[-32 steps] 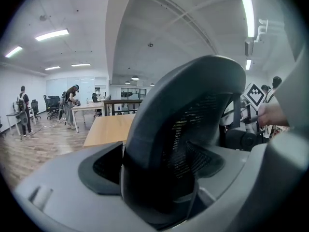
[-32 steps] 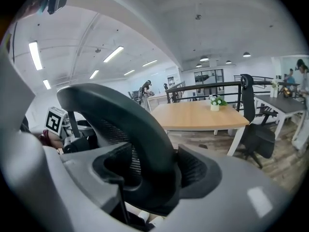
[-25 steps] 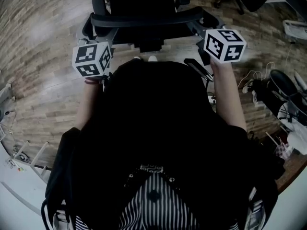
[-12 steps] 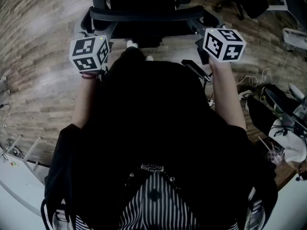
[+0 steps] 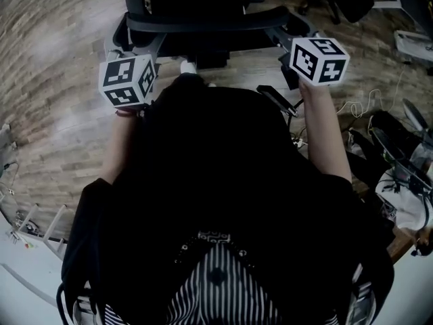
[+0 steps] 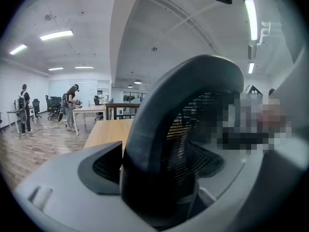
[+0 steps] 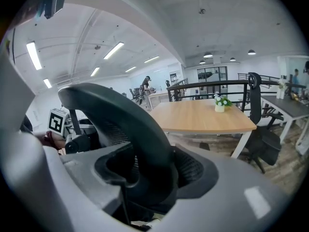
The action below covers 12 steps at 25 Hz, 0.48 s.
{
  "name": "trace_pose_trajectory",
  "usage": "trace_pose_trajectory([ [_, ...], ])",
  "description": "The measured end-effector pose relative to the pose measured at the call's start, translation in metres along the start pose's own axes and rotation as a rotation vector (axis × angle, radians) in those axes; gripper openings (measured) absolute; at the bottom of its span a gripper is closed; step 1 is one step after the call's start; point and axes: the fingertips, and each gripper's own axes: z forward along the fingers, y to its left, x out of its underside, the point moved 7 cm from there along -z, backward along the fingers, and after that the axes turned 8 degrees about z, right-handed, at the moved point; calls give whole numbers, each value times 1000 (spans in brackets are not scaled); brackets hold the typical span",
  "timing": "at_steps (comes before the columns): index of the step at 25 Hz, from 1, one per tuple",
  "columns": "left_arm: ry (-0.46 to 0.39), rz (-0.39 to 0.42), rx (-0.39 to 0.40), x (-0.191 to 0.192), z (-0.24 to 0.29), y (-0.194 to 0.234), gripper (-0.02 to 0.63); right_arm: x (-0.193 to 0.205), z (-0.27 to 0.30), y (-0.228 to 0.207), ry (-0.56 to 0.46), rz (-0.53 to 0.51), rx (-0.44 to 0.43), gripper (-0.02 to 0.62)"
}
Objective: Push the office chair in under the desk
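The black mesh office chair [image 5: 203, 22] stands in front of me at the top of the head view, its back towards me. My left gripper [image 5: 130, 51] is shut on the left side of the chair's curved back frame [image 6: 193, 95], which fills the space between its grey jaws. My right gripper [image 5: 292, 45] grips the right side of the same frame [image 7: 120, 115]. Beyond the chair stands a wooden desk [image 7: 203, 117], seen also in the left gripper view as the desk [image 6: 108, 129]. The chair's base is hidden by my body.
A small potted plant [image 7: 220, 104] stands on the desk. Another black chair [image 7: 260, 134] is at the desk's right end. Cables and bags [image 5: 399, 147] lie on the wood floor to my right. People [image 6: 72, 105] stand at tables far off to the left.
The chair and both grippers have shifted slightly forward, away from me. A shoe has stepped forward under the chair back. Both grips are unchanged.
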Motion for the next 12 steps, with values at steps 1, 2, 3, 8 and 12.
trace_pose_trajectory([
  [1,-3,-5,8,-1,9,7,423,-6,8,-3,1,5,4,261],
  [2,-6,-12,18,-2,16,13,423,-11,15,-5,-1,9,11,260],
  [3,-8,-21,30,-2,20,17,425,-15,19,-5,-2,12,19,260],
  [8,-5,-39,109,-3,30,28,419,-25,28,-4,13,33,59,261],
  [12,-15,-42,174,-9,50,37,414,-41,38,-12,27,44,113,261],
])
